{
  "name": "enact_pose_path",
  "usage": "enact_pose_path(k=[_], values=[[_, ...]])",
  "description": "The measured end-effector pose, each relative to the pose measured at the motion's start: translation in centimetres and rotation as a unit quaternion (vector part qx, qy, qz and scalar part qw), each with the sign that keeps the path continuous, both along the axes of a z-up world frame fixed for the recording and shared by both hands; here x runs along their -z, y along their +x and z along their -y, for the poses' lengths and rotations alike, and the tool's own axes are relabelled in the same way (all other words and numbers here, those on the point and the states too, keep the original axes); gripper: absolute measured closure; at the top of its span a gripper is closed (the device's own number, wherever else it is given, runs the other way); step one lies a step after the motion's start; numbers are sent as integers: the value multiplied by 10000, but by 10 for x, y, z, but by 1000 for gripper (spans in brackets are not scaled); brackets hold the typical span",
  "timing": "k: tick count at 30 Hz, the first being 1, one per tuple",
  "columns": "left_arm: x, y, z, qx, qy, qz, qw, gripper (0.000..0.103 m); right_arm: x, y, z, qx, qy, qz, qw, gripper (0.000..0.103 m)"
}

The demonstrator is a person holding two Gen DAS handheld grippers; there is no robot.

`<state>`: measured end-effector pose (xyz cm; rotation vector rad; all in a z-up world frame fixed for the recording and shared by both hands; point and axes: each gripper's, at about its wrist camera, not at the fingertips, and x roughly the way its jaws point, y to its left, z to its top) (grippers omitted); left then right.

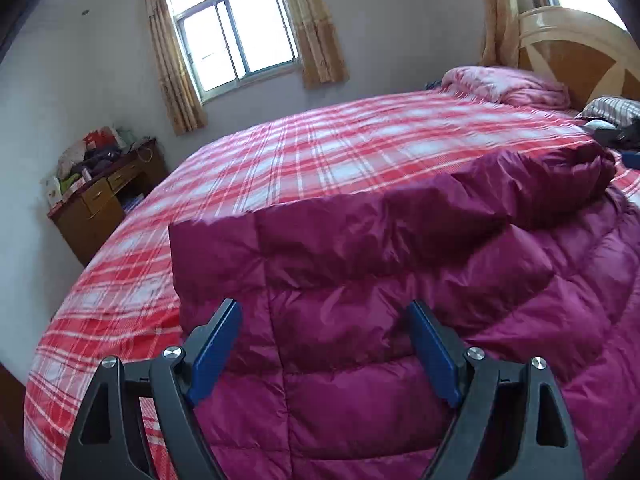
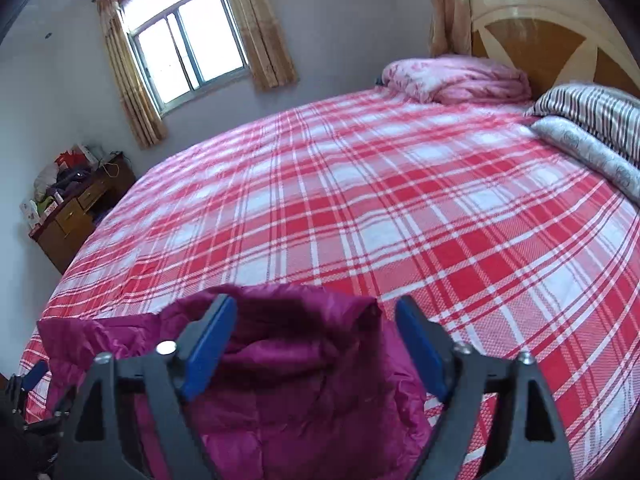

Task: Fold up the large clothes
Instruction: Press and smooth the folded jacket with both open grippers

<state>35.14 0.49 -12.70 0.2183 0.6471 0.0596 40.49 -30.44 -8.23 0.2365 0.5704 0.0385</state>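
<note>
A magenta quilted down jacket (image 1: 400,280) lies on the bed with the red and white plaid sheet (image 1: 300,148). One part of it is folded over along the far edge. My left gripper (image 1: 322,312) is open and empty, just above the jacket's near left part. In the right wrist view the jacket's end (image 2: 288,360) lies bunched at the bed's near edge. My right gripper (image 2: 316,308) is open and empty over it. The other gripper (image 2: 32,376) shows at the far left of that view.
A pink folded quilt (image 2: 456,76) and striped bedding (image 2: 592,112) lie by the wooden headboard (image 2: 540,40). A patterned pillow (image 2: 588,152) lies at the right. A cluttered wooden desk (image 1: 104,196) stands by the wall under the window (image 1: 236,36). Dark items (image 1: 616,132) lie at the bed's right.
</note>
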Motion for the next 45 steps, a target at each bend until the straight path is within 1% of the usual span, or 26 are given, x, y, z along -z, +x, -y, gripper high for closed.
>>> enact_pose_path(k=[1,3,5,7,9,12,16,18,21,24,29,34,37,45], values=[[5,4,-4,-138,-91,-89,9998,19,-5,-8,-11,-85,-127,101,9998,15],[9,9,-13,-326,-317,-146,9989,19,-9,-21,-32,-334,-129,179,9992,15],[10,15,-15,-471,-322,-163,9982,18,-5,-26,-62,-811,-101,186,9965,15],[14,21,-14,-600,-237,-247,9976,18,5,-22,-95,-1291,-291,54,9912,15],[16,26,-15,-677,-277,-316,9968,18,16,-12,-116,-1510,-438,31,9876,15],[23,35,-21,-768,-433,-457,9951,17,33,8,-120,-1416,-405,-244,9888,15],[29,39,-22,-795,-561,-522,9939,14,59,32,-101,-1160,-63,-654,9911,15],[29,39,-22,-802,-610,-542,9934,13,65,34,-94,-1120,144,-673,9913,15],[31,40,-22,-796,-611,-559,9934,12,68,31,-96,-1135,34,-670,9913,15],[31,42,-21,-797,-605,-593,9932,12,72,33,-100,-1103,-119,-775,9908,15],[32,46,-21,-823,-566,-666,9928,10,76,35,-97,-1090,-41,-825,9906,15],[36,52,-24,-808,-707,-786,9911,8,79,42,-95,-1120,13,-978,9889,12],[37,53,-24,-815,-714,-819,9907,7,80,46,-97,-1145,-22,-1051,9878,9],[40,54,-21,-851,-609,-847,9909,6,83,47,-101,-1076,-184,-1110,9878,9]])
